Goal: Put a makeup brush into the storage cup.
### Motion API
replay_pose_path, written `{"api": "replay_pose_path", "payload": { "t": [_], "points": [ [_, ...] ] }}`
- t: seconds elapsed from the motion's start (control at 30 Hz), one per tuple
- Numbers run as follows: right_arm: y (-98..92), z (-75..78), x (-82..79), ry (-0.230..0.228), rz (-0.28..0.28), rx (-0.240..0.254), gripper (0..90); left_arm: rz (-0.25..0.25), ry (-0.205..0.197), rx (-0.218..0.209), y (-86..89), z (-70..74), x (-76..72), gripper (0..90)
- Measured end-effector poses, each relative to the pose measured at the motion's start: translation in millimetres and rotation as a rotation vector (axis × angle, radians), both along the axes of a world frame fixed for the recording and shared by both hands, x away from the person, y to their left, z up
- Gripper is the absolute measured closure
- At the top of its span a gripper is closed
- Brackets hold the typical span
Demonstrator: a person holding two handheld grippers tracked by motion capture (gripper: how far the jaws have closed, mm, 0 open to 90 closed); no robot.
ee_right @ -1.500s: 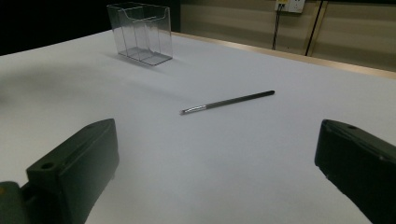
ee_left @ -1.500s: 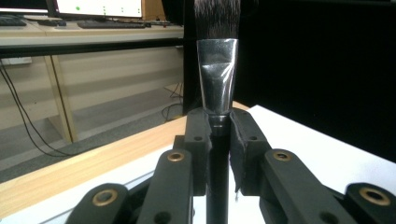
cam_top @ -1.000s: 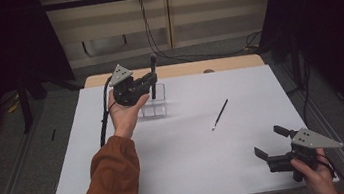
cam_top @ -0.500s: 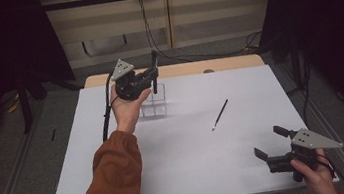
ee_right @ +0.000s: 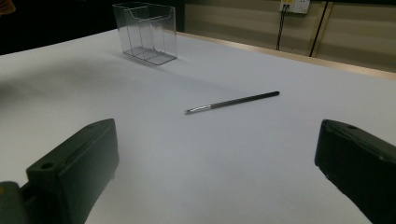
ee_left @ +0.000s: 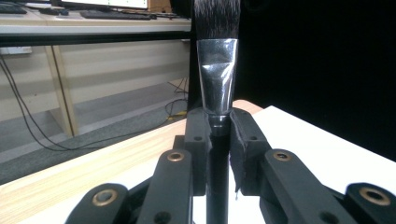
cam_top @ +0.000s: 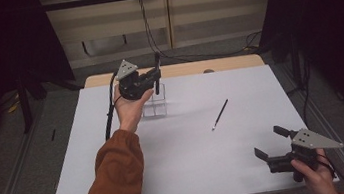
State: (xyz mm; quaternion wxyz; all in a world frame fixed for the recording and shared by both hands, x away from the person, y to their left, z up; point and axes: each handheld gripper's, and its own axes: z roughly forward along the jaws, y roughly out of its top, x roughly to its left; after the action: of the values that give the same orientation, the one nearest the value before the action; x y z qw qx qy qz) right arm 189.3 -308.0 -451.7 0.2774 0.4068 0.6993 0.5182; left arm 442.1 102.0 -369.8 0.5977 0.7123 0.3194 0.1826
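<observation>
Left gripper (cam_top: 150,82), raised at the far left over the clear holder (cam_top: 154,102), has its jaws clamped on a flat brush (ee_left: 217,70), bristles up. Right gripper (cam_top: 273,145), near right, rests with jaws wide apart, gripping nothing. A thin brush (cam_top: 219,114) lies mid-worktop (cam_top: 194,169).

Risks, as judged:
- Handle misses a compartment and tips the light holder.
- Brush pivots in the grip.

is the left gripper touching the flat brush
Touching. The left gripper view shows the left gripper with both jaws pressed against the handle of the flat brush, just below its metal ferrule.
</observation>
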Motion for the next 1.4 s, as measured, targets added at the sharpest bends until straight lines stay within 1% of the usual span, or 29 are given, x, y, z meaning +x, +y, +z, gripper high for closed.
{"api": "replay_pose_path", "payload": {
  "t": [0.2,0.27,0.3,0.4,0.73,0.8,0.83,0.9,0.97,1.03,1.2,1.4],
  "points": [
    [0.2,0.0,-0.3,0.0,0.001,0.003,0.0,0.0,0.016,0.013,0.6,-8.6,5.9,78.7],
    [0.3,0.1,-0.4,-0.001,0.0,0.004,0.0,0.009,0.005,0.023,-0.3,-11.2,8.1,78.7],
    [0.3,0.1,-0.4,-0.001,0.0,0.004,0.0,0.003,0.001,0.017,-0.6,-12.3,9.2,78.7],
    [0.0,0.1,-0.6,0.001,-0.001,0.004,0.0,0.007,0.006,0.014,-1.6,-15.2,10.9,78.7],
    [0.1,0.1,-0.7,-0.002,0.003,0.003,0.0,0.017,0.021,0.023,0.7,-22.4,12.0,78.7],
    [0.2,0.2,-0.8,-0.001,0.003,0.003,0.0,0.019,0.023,0.034,1.8,-24.9,13.4,78.7],
    [0.2,0.1,-0.7,-0.001,0.003,0.002,0.0,0.022,0.033,0.028,2.9,-26.5,14.2,78.7],
    [0.2,0.1,-0.6,-0.001,0.003,0.003,0.0,0.026,0.038,0.026,3.8,-28.5,14.9,78.7],
    [0.1,-0.1,-0.1,0.0,0.003,0.001,0.0,0.01,0.037,0.042,4.2,-32.0,16.1,78.7],
    [0.2,-0.1,-0.1,0.0,0.003,0.001,0.0,0.006,0.036,0.045,3.8,-33.3,16.3,78.6],
    [0.1,0.0,-0.6,-0.001,0.002,0.001,0.0,0.014,0.056,0.051,5.1,-39.0,17.2,78.6],
    [0.2,-0.2,-0.4,0.002,0.005,0.002,0.0,0.012,0.062,0.056,5.9,-43.0,16.5,78.6]
  ]
}}
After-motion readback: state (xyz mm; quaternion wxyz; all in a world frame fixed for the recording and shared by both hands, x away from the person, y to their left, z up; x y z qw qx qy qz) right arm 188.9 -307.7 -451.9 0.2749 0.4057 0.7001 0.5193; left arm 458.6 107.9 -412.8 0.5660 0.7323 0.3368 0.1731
